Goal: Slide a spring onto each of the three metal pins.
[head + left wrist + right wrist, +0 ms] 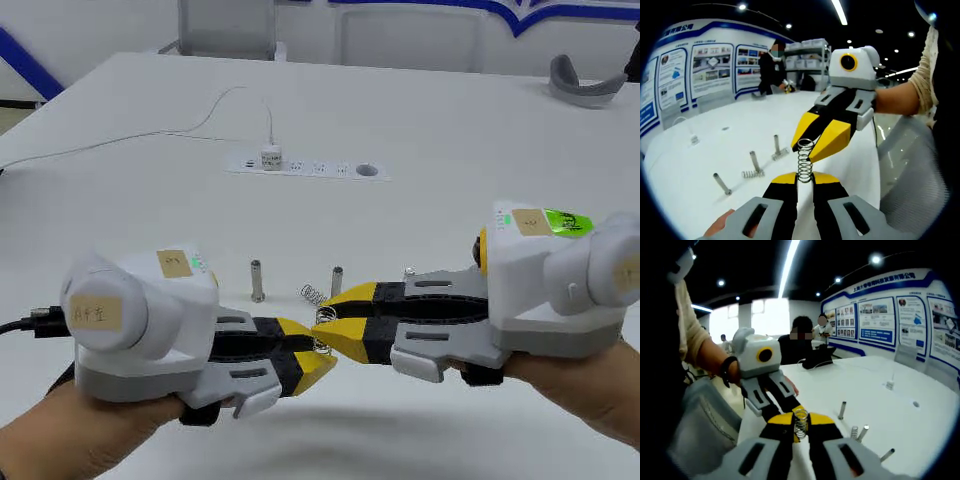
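Observation:
A small steel spring (804, 161) stands upright between my two grippers, just above the white table. My left gripper (803, 178) is shut on its lower end. My right gripper (809, 148) meets it tip to tip and closes on the upper end; the same spring (800, 422) sits between the right gripper's yellow tips (800, 421). In the head view the left gripper (318, 354) and right gripper (318, 330) touch noses near the table's front. Three bare metal pins (257, 280) (336, 281) (409, 272) stand in a row just behind. A second spring (312, 293) lies between the first two pins.
A white power strip (305, 167) with a plugged-in charger and cable lies mid-table. A grey curved object (583, 85) rests at the far right corner. Chairs stand behind the table. People stand in the background of both gripper views.

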